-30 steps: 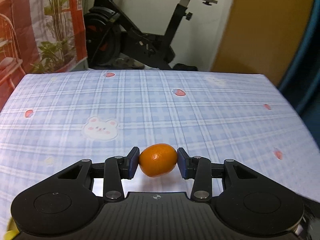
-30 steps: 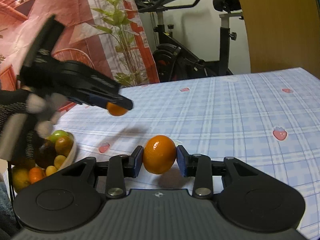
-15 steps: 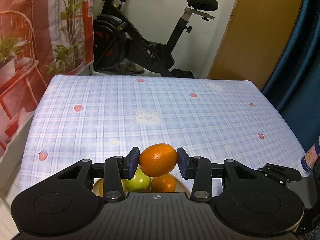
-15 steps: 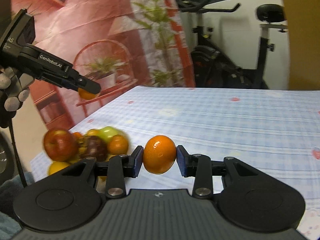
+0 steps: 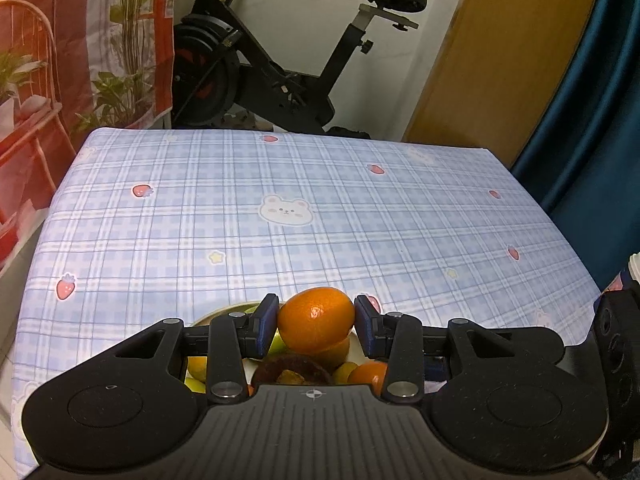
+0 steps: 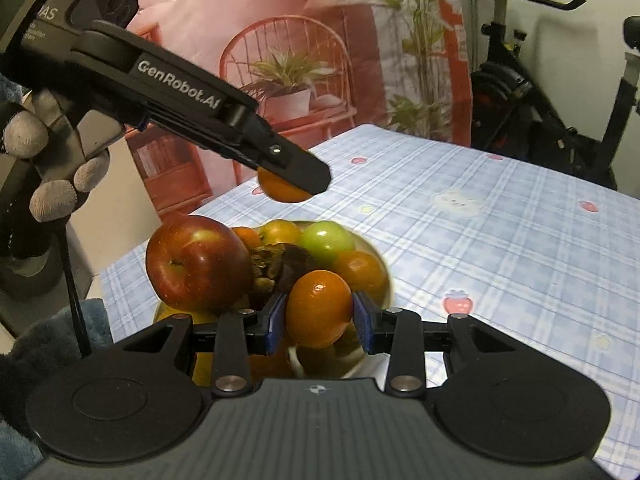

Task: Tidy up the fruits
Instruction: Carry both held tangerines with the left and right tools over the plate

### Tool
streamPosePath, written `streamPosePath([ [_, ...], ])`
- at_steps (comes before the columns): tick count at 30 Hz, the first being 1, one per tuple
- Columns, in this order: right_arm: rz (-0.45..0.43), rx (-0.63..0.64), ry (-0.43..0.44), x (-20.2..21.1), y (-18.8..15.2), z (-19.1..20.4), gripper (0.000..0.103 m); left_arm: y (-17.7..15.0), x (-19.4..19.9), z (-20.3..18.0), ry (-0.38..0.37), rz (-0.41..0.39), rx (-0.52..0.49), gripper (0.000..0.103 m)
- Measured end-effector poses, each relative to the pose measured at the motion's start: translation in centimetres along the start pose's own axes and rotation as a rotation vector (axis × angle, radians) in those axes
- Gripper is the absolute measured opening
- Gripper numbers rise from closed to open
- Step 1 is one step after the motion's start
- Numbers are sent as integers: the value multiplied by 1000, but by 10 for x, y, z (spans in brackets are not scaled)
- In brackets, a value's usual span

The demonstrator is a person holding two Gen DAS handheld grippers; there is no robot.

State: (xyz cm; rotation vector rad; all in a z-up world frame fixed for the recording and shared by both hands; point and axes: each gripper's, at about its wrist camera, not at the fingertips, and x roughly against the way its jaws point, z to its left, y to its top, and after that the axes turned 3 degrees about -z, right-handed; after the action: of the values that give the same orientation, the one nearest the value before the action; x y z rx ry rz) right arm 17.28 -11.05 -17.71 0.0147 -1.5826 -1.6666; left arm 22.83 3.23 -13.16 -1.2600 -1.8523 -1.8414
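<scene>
Plaid-clothed tabletop (image 5: pixel 320 184), bare a second ago, now shows the fruit bowl (image 6: pixel 382 264) beneath both tongs. Left tongs (image 5: pixel 316 326) and right tongs (image 6: pixel 319 316) each clamp an orange above it; release appears imminent.

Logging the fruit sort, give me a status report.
Left claw shut on orange; right claw shut on mandarin. Both above bowl, piled high. Red apple crowds the near side.
</scene>
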Motion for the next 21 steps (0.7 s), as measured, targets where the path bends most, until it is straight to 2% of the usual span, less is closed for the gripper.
streamPosePath([
  [4,44,15,15,-11,-1,3,38,-1,-2,6,5,9,5,43],
  [10,53,25,29,-18,0,2,40,-4,-6,17,26,36,18,43],
  [14,55,25,30,-19,1,1,51,-7,-8,23,37,61,34,43],
  [21,46,13,19,-16,-1,-1,55,-13,-13,24,57,89,29,43],
])
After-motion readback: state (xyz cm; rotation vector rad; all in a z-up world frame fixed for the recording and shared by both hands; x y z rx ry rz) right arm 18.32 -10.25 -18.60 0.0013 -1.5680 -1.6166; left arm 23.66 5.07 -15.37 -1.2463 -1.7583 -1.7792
